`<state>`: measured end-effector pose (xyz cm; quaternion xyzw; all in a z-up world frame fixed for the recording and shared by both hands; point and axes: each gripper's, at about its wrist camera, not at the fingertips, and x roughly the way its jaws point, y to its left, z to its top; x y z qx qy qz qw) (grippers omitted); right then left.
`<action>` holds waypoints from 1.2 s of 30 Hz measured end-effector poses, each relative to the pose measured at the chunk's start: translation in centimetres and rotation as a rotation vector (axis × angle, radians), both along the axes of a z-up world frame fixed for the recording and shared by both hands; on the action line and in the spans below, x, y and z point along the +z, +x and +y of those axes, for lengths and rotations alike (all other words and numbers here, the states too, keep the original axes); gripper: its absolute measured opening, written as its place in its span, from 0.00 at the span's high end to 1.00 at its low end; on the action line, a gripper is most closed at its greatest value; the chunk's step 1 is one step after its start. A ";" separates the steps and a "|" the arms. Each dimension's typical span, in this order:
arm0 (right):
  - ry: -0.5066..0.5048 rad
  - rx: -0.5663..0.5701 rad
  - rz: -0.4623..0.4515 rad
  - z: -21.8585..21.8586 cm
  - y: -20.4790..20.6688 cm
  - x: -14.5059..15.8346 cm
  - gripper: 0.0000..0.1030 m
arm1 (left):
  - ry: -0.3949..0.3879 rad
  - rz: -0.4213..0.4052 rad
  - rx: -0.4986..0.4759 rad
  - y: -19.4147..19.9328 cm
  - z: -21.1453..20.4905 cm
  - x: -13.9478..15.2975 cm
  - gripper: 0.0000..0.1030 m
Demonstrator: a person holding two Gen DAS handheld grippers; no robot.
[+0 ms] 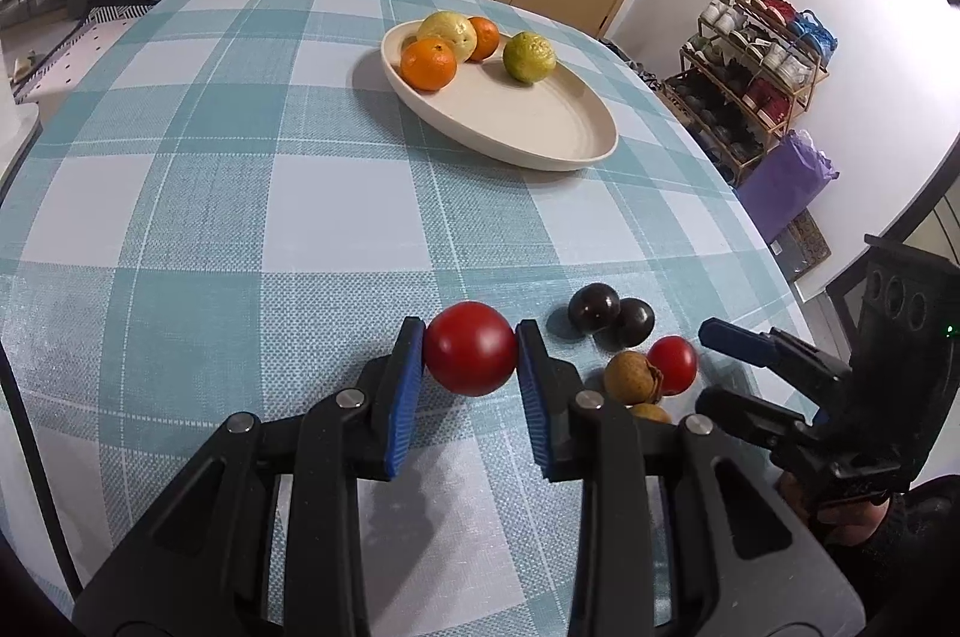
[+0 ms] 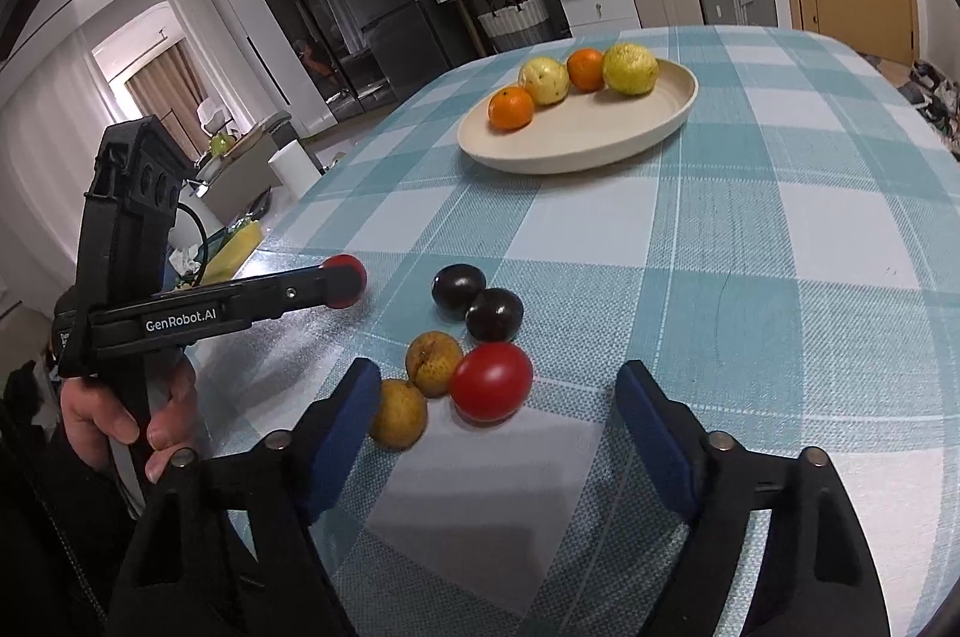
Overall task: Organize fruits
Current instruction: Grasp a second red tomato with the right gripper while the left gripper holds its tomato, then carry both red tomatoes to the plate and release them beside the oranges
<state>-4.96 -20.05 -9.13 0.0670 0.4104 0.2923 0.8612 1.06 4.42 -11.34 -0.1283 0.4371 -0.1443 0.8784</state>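
Red tomato (image 1: 470, 348) clamped between the blue pads (image 1: 403, 391) of left gripper (image 1: 471, 358), low centre of the left wrist view, raised just above the checked tablecloth (image 1: 240, 229). Second red tomato (image 1: 673, 364) lying at lower right, touching a brown longan (image 1: 630, 376); another longan (image 1: 651, 412) partly hidden behind the gripper finger. Two dark plums (image 1: 611, 315) touching each other just above that group. Cream plate (image 1: 540, 127) at upper centre, well apart, holding two oranges (image 1: 428, 63), a yellow fruit (image 1: 449, 31) and a green-yellow citrus (image 1: 529, 56). Right gripper (image 1: 711, 367) seen at right edge, fingers spread, nothing between them. Right wrist view: right gripper (image 2: 498, 433) fingers wide apart and empty at bottom, tomato (image 2: 492, 381) on the cloth between and just beyond the tips. Longan pair (image 2: 433, 362) left of it, the nearer one touching the left pad (image 2: 345, 433). Plums (image 2: 477, 300) above, centre. Left gripper (image 2: 345, 282) at left, held in a hand (image 2: 120, 415), closed on its tomato (image 2: 348, 277), only partly visible. Plate (image 2: 576, 145) at upper centre with four fruits in a row along its far side.
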 end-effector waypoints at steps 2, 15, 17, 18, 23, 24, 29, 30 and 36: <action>0.002 0.005 0.007 0.1 0.2 -0.2 0.30 | 0.001 0.004 0.000 0.0 0.1 -0.1 0.73; 0.022 0.013 0.046 0.3 0.5 -0.8 0.70 | 0.000 0.009 0.003 -0.1 0.2 -0.3 0.73; 0.021 0.007 0.043 0.1 0.4 -0.7 0.70 | 0.002 0.007 0.002 -0.1 0.2 -0.3 0.73; 0.023 0.005 0.041 0.0 0.4 -0.7 0.70 | 0.003 0.007 0.001 -0.1 0.1 -0.3 0.73; 0.046 -0.021 0.022 -0.8 0.3 -0.1 0.71 | 0.010 0.005 0.004 -0.1 0.2 -0.1 0.73; 0.053 -0.025 0.016 -0.9 0.3 0.1 0.71 | 0.011 0.004 0.004 0.0 0.1 0.1 0.73; 0.074 -0.049 -0.018 -1.8 0.7 1.3 0.71 | 0.011 -0.010 0.000 0.3 0.0 1.0 0.73; 0.077 -0.052 -0.024 -2.0 0.7 1.6 0.71 | 0.011 -0.014 0.001 0.4 -0.1 1.2 0.73; 0.102 -0.053 -0.062 -2.4 1.9 3.2 0.71 | 0.017 -0.038 0.001 1.6 -0.1 2.6 0.73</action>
